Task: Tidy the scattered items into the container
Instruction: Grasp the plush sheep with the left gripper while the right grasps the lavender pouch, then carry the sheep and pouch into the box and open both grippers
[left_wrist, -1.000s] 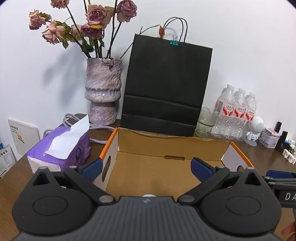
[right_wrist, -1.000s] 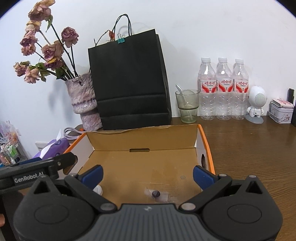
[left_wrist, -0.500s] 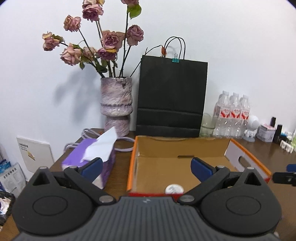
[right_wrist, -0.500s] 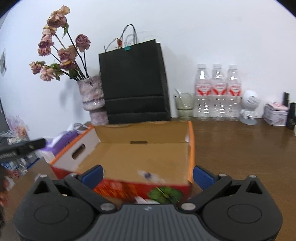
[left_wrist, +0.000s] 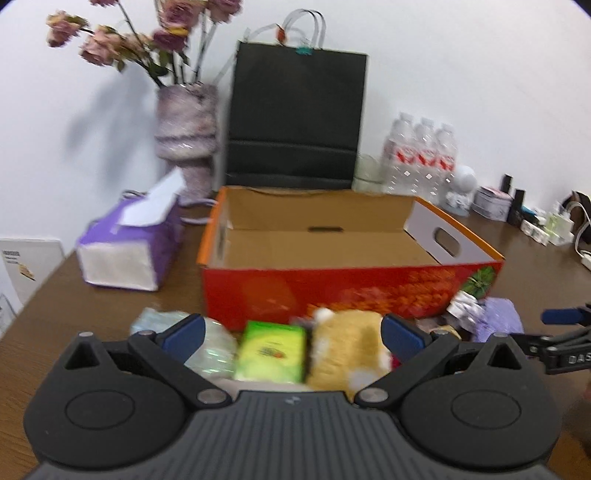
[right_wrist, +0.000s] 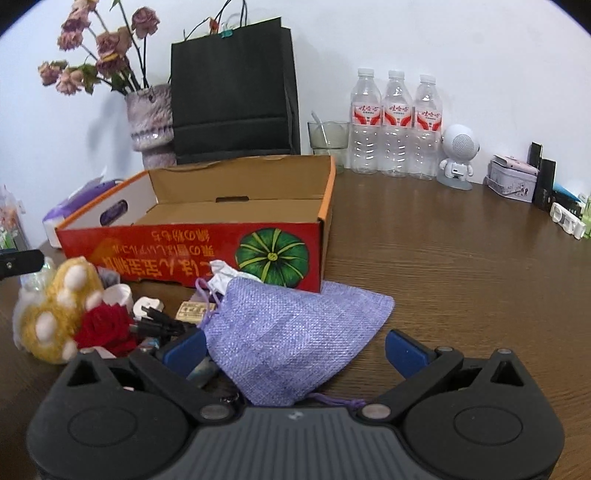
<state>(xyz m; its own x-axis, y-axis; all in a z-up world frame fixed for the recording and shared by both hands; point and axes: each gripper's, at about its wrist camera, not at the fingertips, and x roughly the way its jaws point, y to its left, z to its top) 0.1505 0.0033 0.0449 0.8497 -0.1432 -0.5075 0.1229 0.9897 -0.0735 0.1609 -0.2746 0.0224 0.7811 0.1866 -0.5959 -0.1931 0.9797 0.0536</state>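
Observation:
An open cardboard box with red printed sides stands on the wooden table; it also shows in the right wrist view. Scattered items lie in front of it. My left gripper is open over a green packet and a yellow plush toy. My right gripper is open around a lilac mesh pouch. The plush toy, a red knitted item and a black cable with white plug lie to its left.
A purple tissue pack stands left of the box. Behind it are a vase of dried roses, a black paper bag, a glass, three water bottles, a white robot figure and a tin.
Both grippers have pulled back from over the box and dropped lower, in front of its red near side. The scattered items have come into view between the open jaws.

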